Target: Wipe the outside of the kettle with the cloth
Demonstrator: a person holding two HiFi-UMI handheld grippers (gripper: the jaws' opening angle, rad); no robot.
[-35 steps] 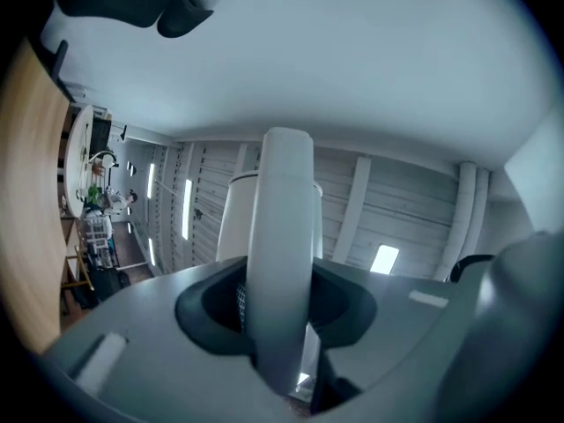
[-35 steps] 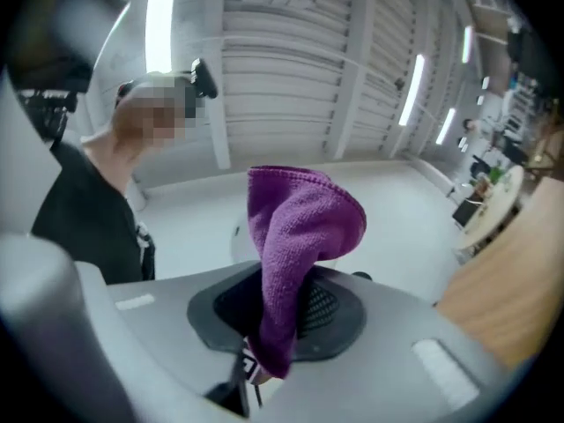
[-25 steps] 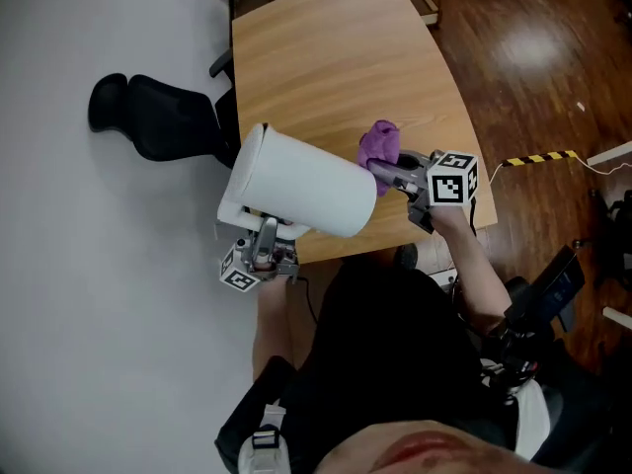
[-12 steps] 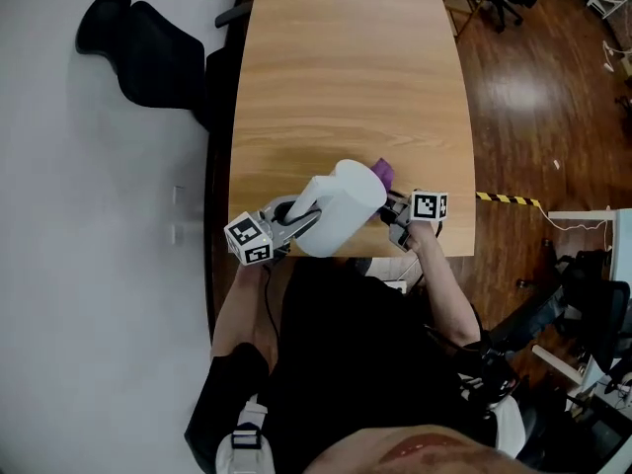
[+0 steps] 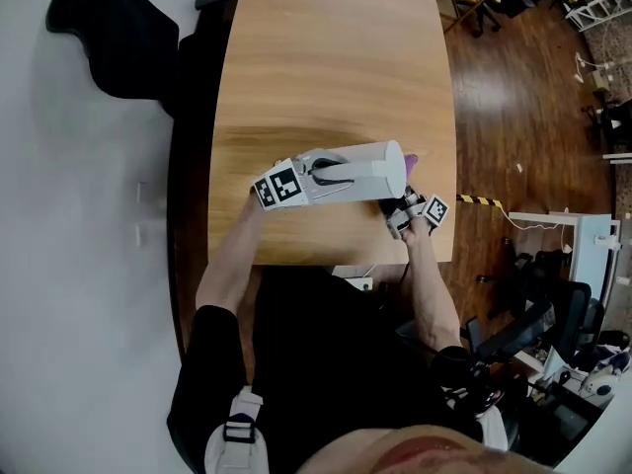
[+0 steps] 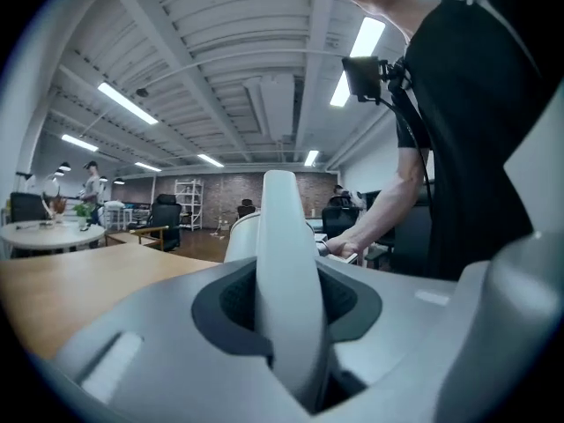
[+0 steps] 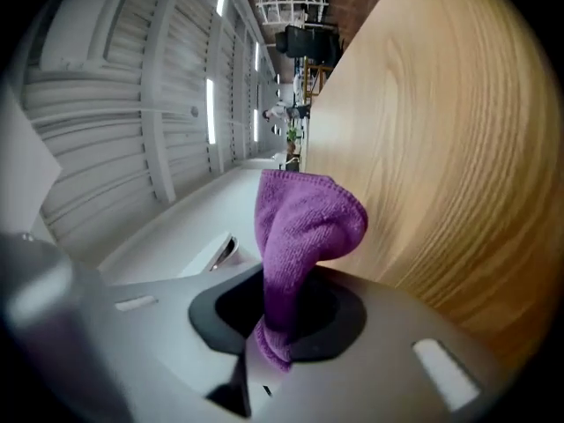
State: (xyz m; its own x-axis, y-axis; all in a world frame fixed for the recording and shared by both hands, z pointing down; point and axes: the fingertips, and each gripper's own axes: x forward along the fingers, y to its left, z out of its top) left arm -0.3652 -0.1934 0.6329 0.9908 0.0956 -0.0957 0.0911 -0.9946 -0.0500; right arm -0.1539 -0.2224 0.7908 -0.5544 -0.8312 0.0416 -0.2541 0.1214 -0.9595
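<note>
A white kettle [image 5: 363,169] lies on its side low over the wooden table [image 5: 326,67], near the front edge. My left gripper [image 5: 324,173] is shut on the kettle's handle [image 6: 284,263]. Its jaws have just widened and then closed in slightly, with the handle still between them. The kettle's body [image 6: 240,233] shows beyond the handle. My right gripper [image 5: 405,197] is at the kettle's right end, shut on a purple cloth [image 5: 410,162]. In the right gripper view the cloth [image 7: 304,218] stands up from the jaws [image 7: 278,329] beside the kettle's white wall [image 7: 189,227].
A black office chair [image 5: 109,28] stands at the table's far left corner. Wooden floor lies to the right, with a strip of yellow-black tape [image 5: 480,200] and a white stand [image 5: 578,235]. The person's body is against the table's front edge.
Both grippers have come down toward the table's front edge. The kettle has sunk with the left gripper and rolled onto its side. The cloth now sits at its right end.
</note>
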